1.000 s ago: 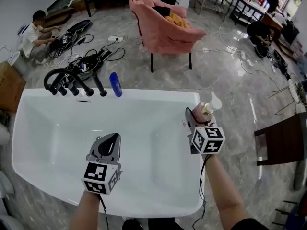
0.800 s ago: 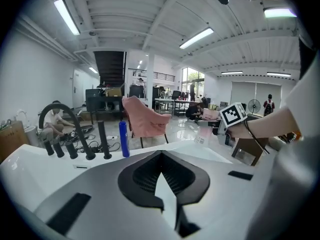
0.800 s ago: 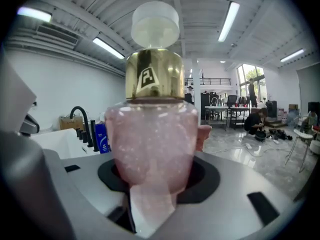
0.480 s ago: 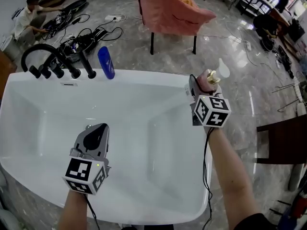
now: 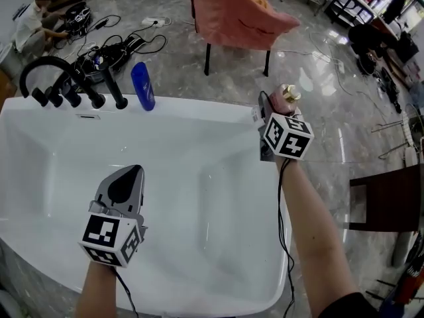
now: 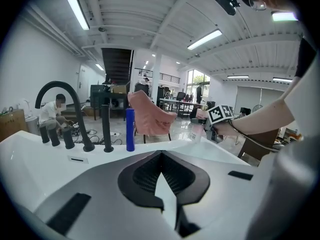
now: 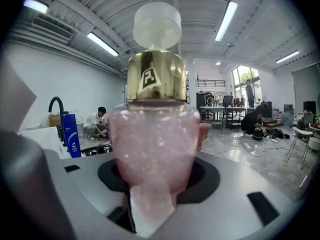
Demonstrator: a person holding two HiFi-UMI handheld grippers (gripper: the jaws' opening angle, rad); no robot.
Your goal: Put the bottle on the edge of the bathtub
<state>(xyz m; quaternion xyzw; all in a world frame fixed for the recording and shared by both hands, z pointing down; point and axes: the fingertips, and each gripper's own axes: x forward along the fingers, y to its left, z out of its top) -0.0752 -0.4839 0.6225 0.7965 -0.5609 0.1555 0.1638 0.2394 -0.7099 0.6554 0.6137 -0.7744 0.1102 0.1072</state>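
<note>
A pink bottle [image 5: 285, 98] with a gold collar and a white pump top [image 7: 156, 24] is held upright in my right gripper [image 5: 273, 111], which is shut on its body [image 7: 152, 149]. It hangs just above the far right corner of the white bathtub's rim [image 5: 218, 106]. My left gripper [image 5: 131, 172] hovers over the tub's basin, nearer the front left, its jaws closed tip to tip [image 6: 160, 156] with nothing between them.
A blue bottle [image 5: 142, 86] stands on the far rim beside the black faucet and handles [image 5: 63, 85]. Behind the tub are a pink armchair [image 5: 232, 12], loose cables [image 5: 126, 45] and a person sitting on the floor [image 5: 32, 18]. A dark wooden piece of furniture [image 5: 391, 197] stands at right.
My right gripper has carried the pink bottle farther away, toward the tub's far right corner. The left gripper has stayed over the basin, shut.
</note>
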